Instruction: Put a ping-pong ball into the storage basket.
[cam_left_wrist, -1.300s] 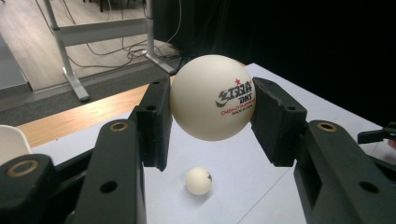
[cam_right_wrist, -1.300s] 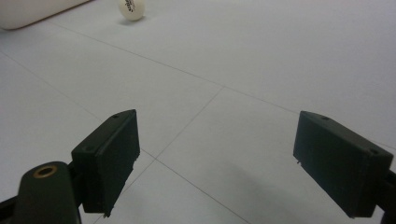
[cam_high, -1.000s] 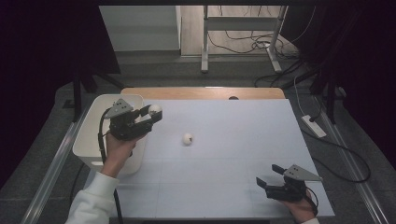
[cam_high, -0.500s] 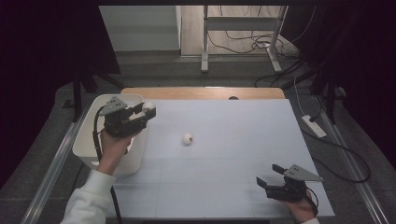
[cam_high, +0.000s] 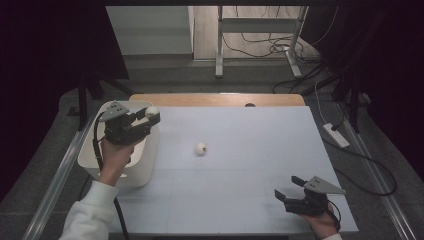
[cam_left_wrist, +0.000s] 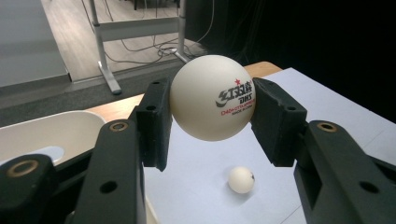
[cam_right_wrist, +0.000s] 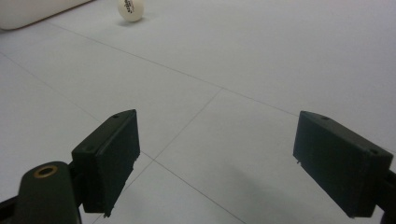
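left gripper (cam_high: 150, 116): jaws pinching a ping-pong ball (cam_left_wrist: 212, 103), over the white tub's (cam_high: 145, 170) rim
right gripper (cam_high: 286, 192): jaws wide, nothing between, well away from the tub
second ball (cam_high: 200, 148): on the table (cam_high: 250, 130), near the tub

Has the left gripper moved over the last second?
Yes. The left gripper, shut on a ball, has drawn back leftward from over the table to above the white bin's far edge.
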